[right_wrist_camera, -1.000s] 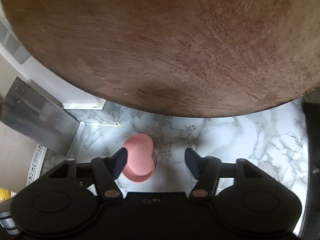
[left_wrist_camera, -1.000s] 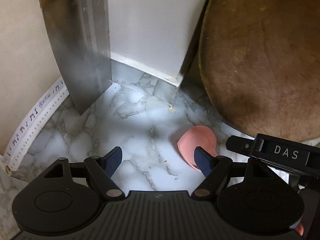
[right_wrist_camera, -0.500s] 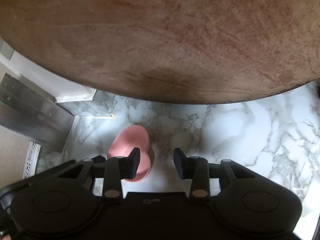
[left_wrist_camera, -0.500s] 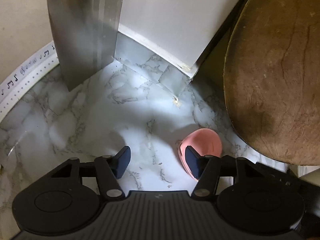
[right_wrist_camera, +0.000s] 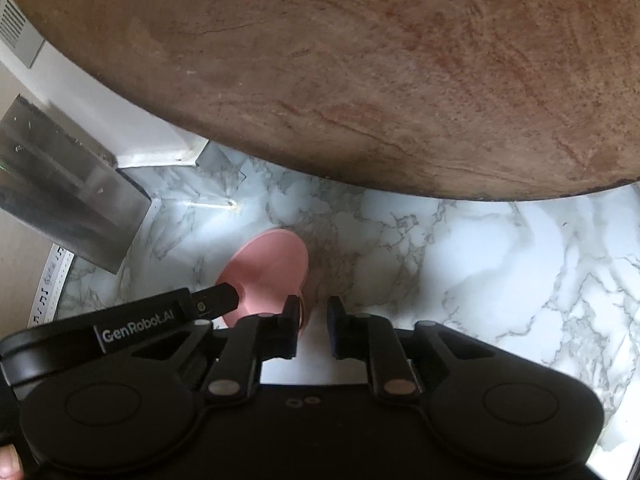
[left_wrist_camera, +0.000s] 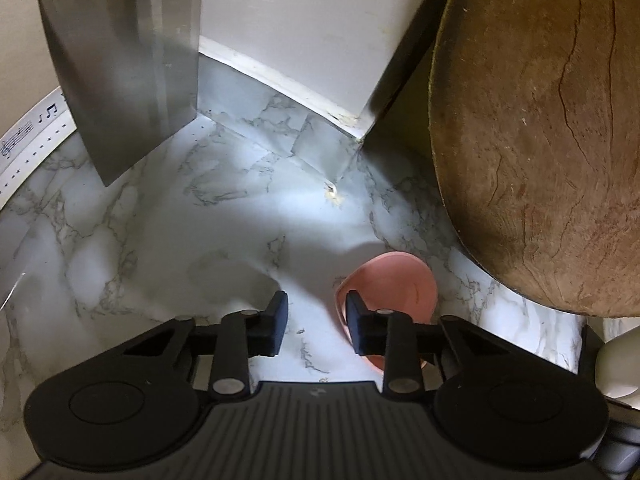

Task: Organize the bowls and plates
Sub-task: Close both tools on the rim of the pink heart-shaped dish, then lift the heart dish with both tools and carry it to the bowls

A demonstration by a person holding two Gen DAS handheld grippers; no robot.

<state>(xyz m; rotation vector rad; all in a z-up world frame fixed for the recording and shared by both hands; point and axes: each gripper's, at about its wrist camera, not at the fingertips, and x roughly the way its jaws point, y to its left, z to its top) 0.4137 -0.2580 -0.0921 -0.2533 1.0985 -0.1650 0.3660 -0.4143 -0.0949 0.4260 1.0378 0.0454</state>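
A small pink bowl sits on the marble counter. My left gripper hangs just left of it, jaws part closed with a gap and nothing between them; its right finger overlaps the bowl's left rim in view. In the right wrist view the pink bowl lies left of my right gripper, whose jaws stand narrowly apart and empty, the left finger at the bowl's right rim. The left gripper's body shows at the lower left there.
A large round brown wooden board leans over the counter, also at the right of the left wrist view. A steel panel and a white wall stand at the back. A white strip with music notes runs at the left.
Both grippers have narrowed their jaws. The left gripper has moved in towards the bowl and now shows in the right wrist view. The bowl has stayed in place.
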